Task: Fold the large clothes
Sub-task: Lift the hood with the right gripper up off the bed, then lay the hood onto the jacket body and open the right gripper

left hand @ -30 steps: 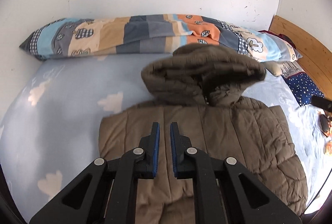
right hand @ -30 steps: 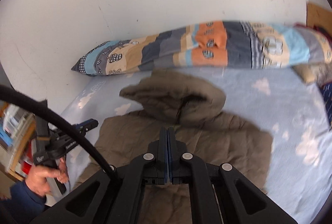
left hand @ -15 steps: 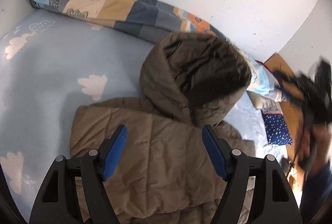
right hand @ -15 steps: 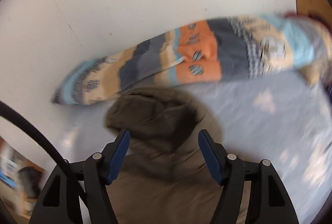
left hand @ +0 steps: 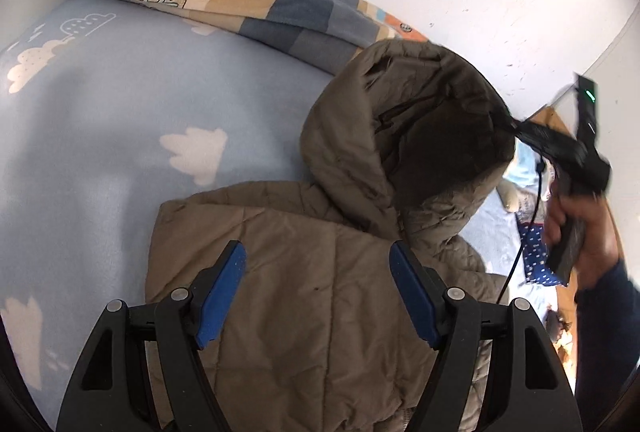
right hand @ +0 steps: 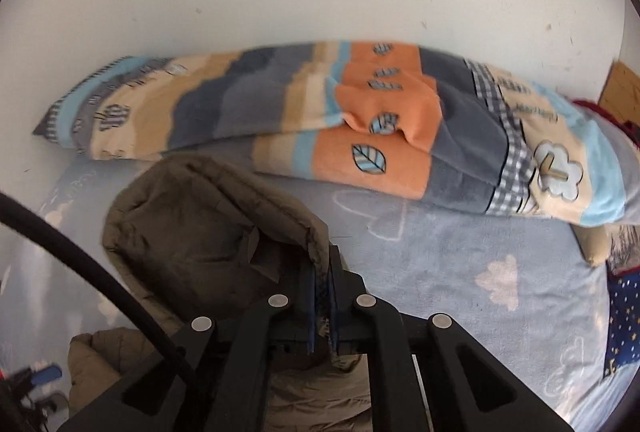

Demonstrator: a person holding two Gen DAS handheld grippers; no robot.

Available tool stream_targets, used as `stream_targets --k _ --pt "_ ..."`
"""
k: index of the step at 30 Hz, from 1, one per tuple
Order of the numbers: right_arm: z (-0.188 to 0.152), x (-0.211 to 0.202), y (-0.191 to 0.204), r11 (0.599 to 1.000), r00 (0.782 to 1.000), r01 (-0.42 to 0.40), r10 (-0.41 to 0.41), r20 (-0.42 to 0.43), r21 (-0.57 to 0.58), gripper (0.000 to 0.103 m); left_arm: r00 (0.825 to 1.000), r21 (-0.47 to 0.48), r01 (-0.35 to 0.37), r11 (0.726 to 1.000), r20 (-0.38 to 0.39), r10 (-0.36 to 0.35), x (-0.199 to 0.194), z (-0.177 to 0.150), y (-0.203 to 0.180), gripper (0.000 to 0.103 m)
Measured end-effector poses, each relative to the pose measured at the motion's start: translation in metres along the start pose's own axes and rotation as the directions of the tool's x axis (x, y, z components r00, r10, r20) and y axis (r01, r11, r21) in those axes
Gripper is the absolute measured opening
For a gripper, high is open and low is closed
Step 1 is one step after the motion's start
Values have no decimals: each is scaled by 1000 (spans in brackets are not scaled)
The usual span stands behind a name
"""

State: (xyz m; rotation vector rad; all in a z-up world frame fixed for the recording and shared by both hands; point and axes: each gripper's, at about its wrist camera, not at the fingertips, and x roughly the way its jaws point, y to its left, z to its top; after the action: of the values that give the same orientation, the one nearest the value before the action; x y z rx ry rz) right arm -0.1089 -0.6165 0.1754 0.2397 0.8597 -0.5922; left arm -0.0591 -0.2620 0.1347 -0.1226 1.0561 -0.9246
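Note:
A brown padded jacket (left hand: 304, 296) lies folded on the blue bed sheet (left hand: 100, 120). Its hood (left hand: 404, 136) is lifted up off the bed. My left gripper (left hand: 318, 260) is open, hovering over the jacket body just below the hood. My right gripper (right hand: 322, 284) is shut on the hood's edge (right hand: 316, 232) and holds it raised; in the left wrist view it (left hand: 516, 128) pinches the hood's right side, with the person's hand (left hand: 580, 224) behind it.
A long patchwork blanket roll (right hand: 360, 120) lies along the white wall behind the jacket. A star-print pillow (right hand: 624, 316) and wooden headboard (right hand: 620, 84) are at the right. A black cable (right hand: 80, 272) crosses the right wrist view's left.
Both grippers opened half a second ago. Since then the right gripper has closed on the hood's edge and lifted it. The left gripper stays open and has moved closer to the jacket.

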Motion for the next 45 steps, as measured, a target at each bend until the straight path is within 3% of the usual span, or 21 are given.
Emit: stream_targets --k 5,9,11,13,16,18,21,24,26,30,34,38,40,41,43,45 --pt "-43 -80 25 992 992 -57 70 109 -116 5 997 10 75 997 28 -76 -21 -1 -17 73" --pt "-94 -147 40 979 977 -94 126 174 -179 5 987 82 123 989 91 -131 -53 -5 -44 73" --pt "-122 -175 41 976 968 -135 166 185 -170 5 982 118 143 983 105 -156 -67 -11 -56 73" --pt "-148 -193 16 975 963 -170 195 188 -140 5 982 153 150 977 91 -165 -74 -23 -70 73" --pt "-191 -201 -1 978 965 -189 202 167 -90 5 989 223 129 966 48 -143 -70 -51 -88 73" --pt "-219 -193 1 982 975 -172 181 128 -84 5 996 269 79 960 19 -87 -58 -71 -94 73" --pt "-253 -153 11 984 996 -88 89 1 -155 5 1000 305 -24 952 4 24 -29 -90 -93 73" --pt "-279 -116 18 969 992 -21 -10 -127 -245 6 996 326 -83 942 -13 92 -2 -101 -86 73" --pt "-285 -109 22 960 989 -24 -19 -150 -279 6 994 342 -101 934 -14 112 6 -102 -87 73" --pt "-284 -108 24 954 988 -9 -38 -151 -299 7 992 376 -121 919 74 100 -2 -96 -100 73" --pt "-279 -105 17 963 986 -37 -8 -167 -268 10 969 421 -166 892 240 67 -32 -94 -122 73" --pt "-277 -109 15 970 985 -72 32 -172 -231 17 942 488 -164 857 335 -11 -48 -99 -145 73" --pt "-276 -117 17 969 985 -93 57 -162 -227 18 950 528 -137 838 310 -40 -43 -101 -155 73" --pt "-276 -119 17 969 985 -97 60 -163 -228 19 957 541 -148 828 291 -19 -35 -103 -159 73" --pt "-276 -122 15 970 981 -111 73 -177 -215 23 972 552 -190 812 223 76 -7 -104 -159 74" --pt "-276 -128 12 969 977 -140 102 -188 -203 29 972 541 -234 808 140 188 21 -107 -150 74"
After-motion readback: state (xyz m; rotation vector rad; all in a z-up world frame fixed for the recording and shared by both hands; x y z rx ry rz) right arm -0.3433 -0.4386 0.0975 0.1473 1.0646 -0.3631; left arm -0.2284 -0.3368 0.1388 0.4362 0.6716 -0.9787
